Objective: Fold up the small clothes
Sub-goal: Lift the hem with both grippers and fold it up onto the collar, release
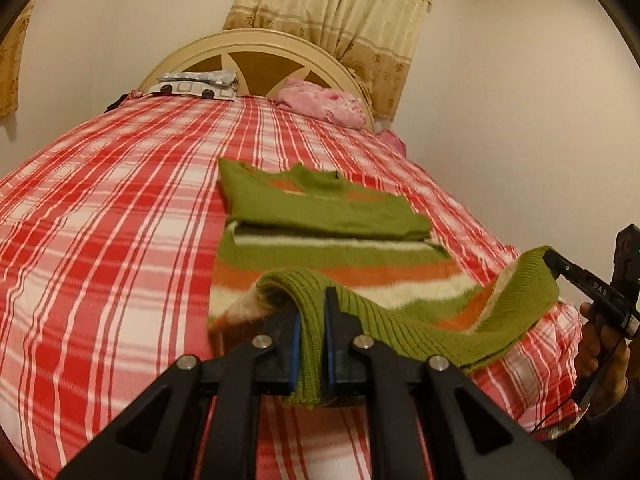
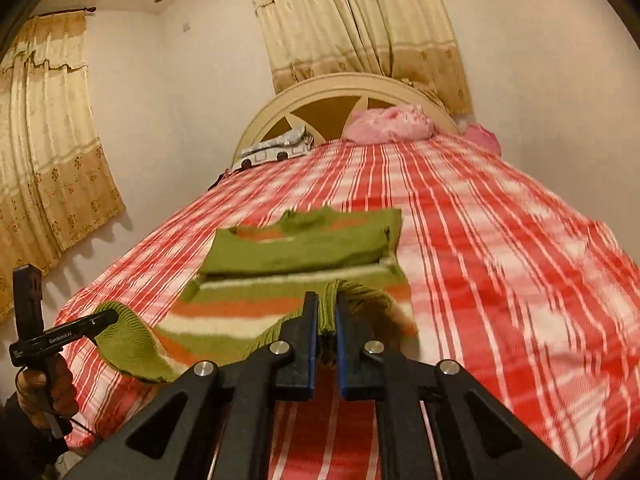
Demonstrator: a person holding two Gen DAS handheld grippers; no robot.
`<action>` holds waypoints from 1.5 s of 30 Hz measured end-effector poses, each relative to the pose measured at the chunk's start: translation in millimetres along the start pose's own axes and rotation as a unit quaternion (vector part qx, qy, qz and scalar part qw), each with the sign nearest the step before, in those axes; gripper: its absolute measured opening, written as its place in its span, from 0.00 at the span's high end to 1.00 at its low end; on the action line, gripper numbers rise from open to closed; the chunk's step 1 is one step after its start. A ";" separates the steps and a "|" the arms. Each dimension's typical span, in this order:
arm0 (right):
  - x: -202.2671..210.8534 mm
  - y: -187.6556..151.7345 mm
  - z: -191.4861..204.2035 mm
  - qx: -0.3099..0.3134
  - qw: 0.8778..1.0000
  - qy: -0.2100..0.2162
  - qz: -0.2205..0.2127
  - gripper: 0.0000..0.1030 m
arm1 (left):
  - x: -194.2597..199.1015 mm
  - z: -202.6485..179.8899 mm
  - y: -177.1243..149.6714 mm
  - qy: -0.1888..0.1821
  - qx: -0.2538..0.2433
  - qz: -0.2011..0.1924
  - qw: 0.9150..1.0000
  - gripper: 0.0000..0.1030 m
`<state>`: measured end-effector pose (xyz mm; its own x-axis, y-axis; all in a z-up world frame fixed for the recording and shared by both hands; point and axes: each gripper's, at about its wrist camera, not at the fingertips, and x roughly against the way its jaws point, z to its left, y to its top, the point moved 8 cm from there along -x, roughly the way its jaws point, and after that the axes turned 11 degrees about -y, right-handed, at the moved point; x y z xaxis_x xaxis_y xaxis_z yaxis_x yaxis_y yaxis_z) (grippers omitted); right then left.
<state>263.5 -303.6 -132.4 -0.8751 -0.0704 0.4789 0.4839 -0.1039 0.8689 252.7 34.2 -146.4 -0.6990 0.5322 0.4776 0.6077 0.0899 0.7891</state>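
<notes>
Both tongs are clenched on the ribbed green hem of the striped green, orange and cream knitted sweater (image 1: pixel 320 208): the left tongs (image 1: pixel 311 312) pinch one end of the hem, the right tongs (image 2: pixel 327 312) pinch the other, and the band sags in a soft curve between them. From that raised near edge the sweater runs away across the red and white checked bed cover (image 1: pixel 100 220), its far part lying flat with the green sleeves already folded across the chest and the neckline toward the headboard. It looks light, thick and limp, with a fuzzy pile that should grip the pads rather than slip. Ribbing is a sound place to hold, since it is firmer than the body knit, though it stretches, so a hard pull would likely distort it. Holding near the two corners, as now, should keep the edge straight when carried toward the collar
</notes>
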 end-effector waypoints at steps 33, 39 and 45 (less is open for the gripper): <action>-277.4 140.8 -16.2 -0.031 0.994 -0.009 0.101 0.94 | -193.9 108.8 142.4 0.050 0.008 0.055 0.997 0.90; -345.2 124.6 -23.8 -0.028 0.988 -0.018 0.150 0.94 | -227.8 130.2 142.7 0.071 0.007 0.073 0.995 0.87; -397.6 108.3 -29.3 -0.011 0.982 -0.036 0.186 0.88 | -241.5 139.0 139.2 0.091 0.008 0.089 0.992 0.76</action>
<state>664.2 -315.9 -232.4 -0.6360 -0.0366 0.7708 0.7694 -0.1059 0.6299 558.5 35.2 -205.6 -0.6354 0.3800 0.6721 0.7327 0.0223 0.6801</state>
